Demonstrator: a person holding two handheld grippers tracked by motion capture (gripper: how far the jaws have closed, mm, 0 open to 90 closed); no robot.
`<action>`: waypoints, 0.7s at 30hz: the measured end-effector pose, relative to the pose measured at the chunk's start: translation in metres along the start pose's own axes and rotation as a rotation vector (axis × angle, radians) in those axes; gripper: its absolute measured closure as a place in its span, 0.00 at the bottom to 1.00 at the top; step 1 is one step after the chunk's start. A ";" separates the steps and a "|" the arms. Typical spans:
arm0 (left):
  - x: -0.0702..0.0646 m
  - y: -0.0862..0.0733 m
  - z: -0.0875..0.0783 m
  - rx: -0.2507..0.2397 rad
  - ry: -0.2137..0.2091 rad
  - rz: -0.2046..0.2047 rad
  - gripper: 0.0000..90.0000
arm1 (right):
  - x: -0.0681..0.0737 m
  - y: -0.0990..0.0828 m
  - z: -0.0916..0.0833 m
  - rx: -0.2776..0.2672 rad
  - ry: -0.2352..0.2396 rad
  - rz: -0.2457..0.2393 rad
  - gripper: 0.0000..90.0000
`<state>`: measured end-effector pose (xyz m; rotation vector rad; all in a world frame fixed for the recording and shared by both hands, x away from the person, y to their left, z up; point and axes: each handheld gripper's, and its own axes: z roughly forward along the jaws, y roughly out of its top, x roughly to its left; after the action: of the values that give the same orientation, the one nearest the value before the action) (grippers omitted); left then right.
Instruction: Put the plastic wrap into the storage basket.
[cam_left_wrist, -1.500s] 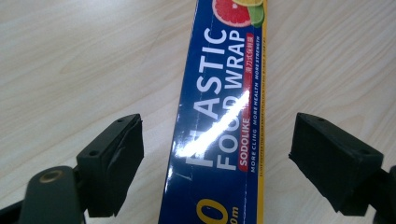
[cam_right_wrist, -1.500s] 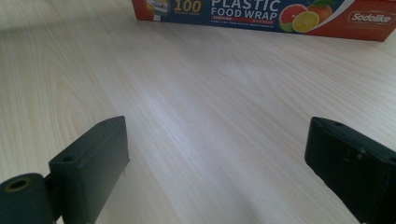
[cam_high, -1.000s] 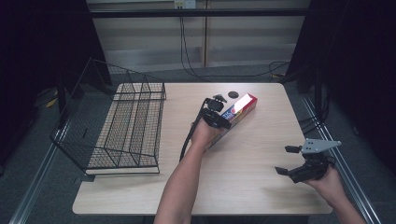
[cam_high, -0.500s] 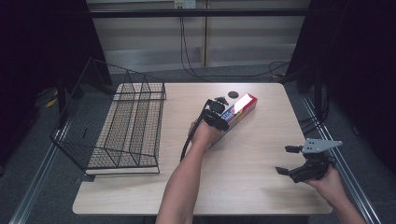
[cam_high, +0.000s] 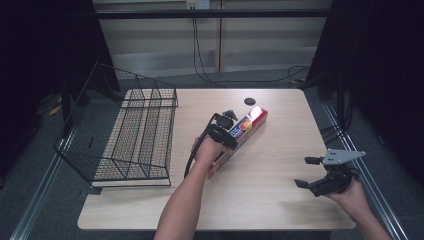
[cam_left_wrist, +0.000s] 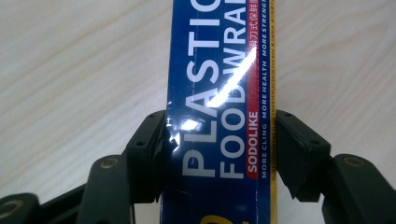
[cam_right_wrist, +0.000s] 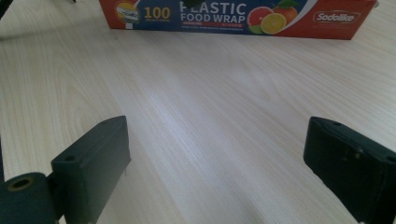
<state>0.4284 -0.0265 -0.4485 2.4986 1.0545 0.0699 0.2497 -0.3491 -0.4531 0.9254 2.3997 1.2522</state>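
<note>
Here the right gripper (cam_high: 312, 172) rests low with jaws spread wide over bare tabletop (cam_high: 280, 200), nothing between them. Ahead of it, the left gripper (cam_high: 235, 131) clamps the plastic food wrap box (cam_high: 248, 126) across its width; the box lies on the table. Left of that gripper stands a black wire rack (cam_high: 135, 137), and beyond the box's far end a small black disc (cam_high: 249, 101).

The high view looks forward and down over the whole counter (cam_high: 280, 200). The left gripper view sits tight against the food wrap box (cam_left_wrist: 219, 112); the right gripper view faces that box (cam_right_wrist: 233, 14) from well back, low over the counter.
</note>
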 end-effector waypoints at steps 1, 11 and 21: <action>0.000 -0.002 -0.002 0.011 -0.003 0.002 0.46 | 0.000 0.000 0.000 0.000 0.000 0.000 0.08; 0.002 0.001 0.001 0.019 -0.002 0.024 0.43 | 0.002 0.001 0.003 0.007 0.006 -0.006 0.08; 0.000 0.011 0.011 0.043 0.007 0.029 0.46 | 0.000 0.000 0.001 -0.006 0.005 0.002 0.08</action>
<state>0.4377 -0.0370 -0.4539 2.5544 1.0326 0.0653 0.2503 -0.3487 -0.4531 0.9236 2.3985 1.2630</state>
